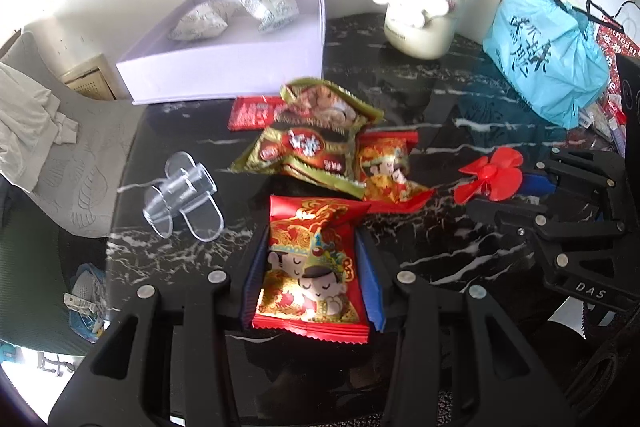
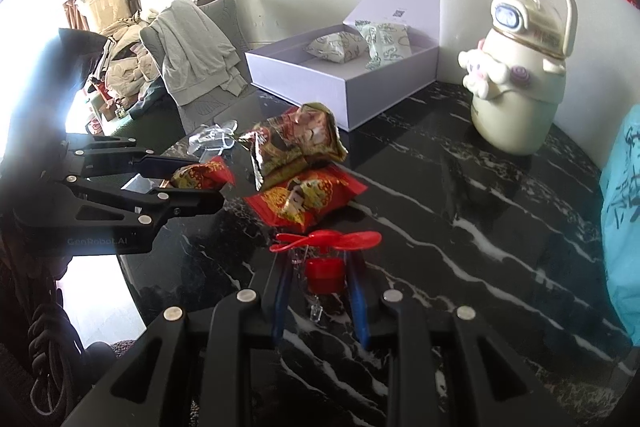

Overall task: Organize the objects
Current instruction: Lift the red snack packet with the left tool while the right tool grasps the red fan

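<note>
While my left gripper (image 1: 310, 277) pinches a red snack packet (image 1: 310, 267) between its blue pads just above the black marble table (image 1: 440, 239), my right gripper (image 2: 316, 281) is closed on a small red propeller toy (image 2: 325, 259). Past them lie a second red packet (image 2: 306, 197) and a crumpled green one (image 1: 308, 143), then the white box (image 1: 224, 67) holding two pale packets. Only my left view shows the clear plastic stand (image 1: 182, 195) plainly.
</note>
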A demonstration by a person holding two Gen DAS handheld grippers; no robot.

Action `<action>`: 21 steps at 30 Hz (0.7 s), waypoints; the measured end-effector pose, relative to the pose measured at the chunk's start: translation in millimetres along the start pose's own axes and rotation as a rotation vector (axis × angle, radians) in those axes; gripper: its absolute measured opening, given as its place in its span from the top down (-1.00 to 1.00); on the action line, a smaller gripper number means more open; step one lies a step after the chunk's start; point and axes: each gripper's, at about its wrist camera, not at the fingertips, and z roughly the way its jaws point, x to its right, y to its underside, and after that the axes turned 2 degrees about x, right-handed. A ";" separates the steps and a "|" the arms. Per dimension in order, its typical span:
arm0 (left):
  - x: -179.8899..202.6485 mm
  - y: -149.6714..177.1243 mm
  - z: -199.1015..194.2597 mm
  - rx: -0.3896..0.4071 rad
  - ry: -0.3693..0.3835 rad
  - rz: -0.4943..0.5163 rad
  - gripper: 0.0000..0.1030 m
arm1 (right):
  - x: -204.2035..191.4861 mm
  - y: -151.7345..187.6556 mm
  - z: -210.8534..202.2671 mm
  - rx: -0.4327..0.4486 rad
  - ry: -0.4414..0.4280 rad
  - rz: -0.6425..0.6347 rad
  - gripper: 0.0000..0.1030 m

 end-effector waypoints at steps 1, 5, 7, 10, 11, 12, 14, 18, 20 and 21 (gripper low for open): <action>-1.0 -2.0 -2.6 0.007 -0.001 -0.002 0.22 | -1.0 -1.9 -1.7 0.003 -0.003 -0.008 0.50; -5.6 -8.1 -12.6 0.034 -0.002 -0.008 0.22 | -8.0 -13.2 -9.2 0.023 0.002 -0.060 0.50; -7.7 -10.8 -16.9 0.046 -0.004 -0.016 0.22 | -11.2 -18.9 -12.6 0.033 -0.001 -0.079 0.50; -10.3 -15.8 -23.4 0.062 -0.010 -0.021 0.22 | -14.2 -27.5 -16.8 0.053 -0.014 -0.089 0.50; -11.3 -17.9 -25.6 0.066 -0.014 -0.021 0.22 | -15.4 -29.2 -17.7 0.056 -0.016 -0.092 0.50; -11.9 -19.6 -27.4 0.071 -0.018 -0.021 0.22 | -15.9 -32.0 -18.4 0.058 -0.015 -0.095 0.49; -14.0 -23.4 -30.8 0.078 -0.025 -0.022 0.22 | -16.4 -36.0 -19.2 0.061 -0.014 -0.102 0.50; -16.6 -31.8 -36.0 0.095 -0.031 -0.025 0.22 | -18.5 -45.2 -22.0 0.072 -0.024 -0.115 0.49; -18.6 -36.2 -38.0 0.102 -0.030 -0.025 0.22 | -19.3 -50.6 -23.7 0.079 -0.026 -0.124 0.49; -19.9 -38.0 -38.8 0.106 -0.030 -0.026 0.22 | -19.6 -53.3 -24.3 0.084 -0.025 -0.129 0.49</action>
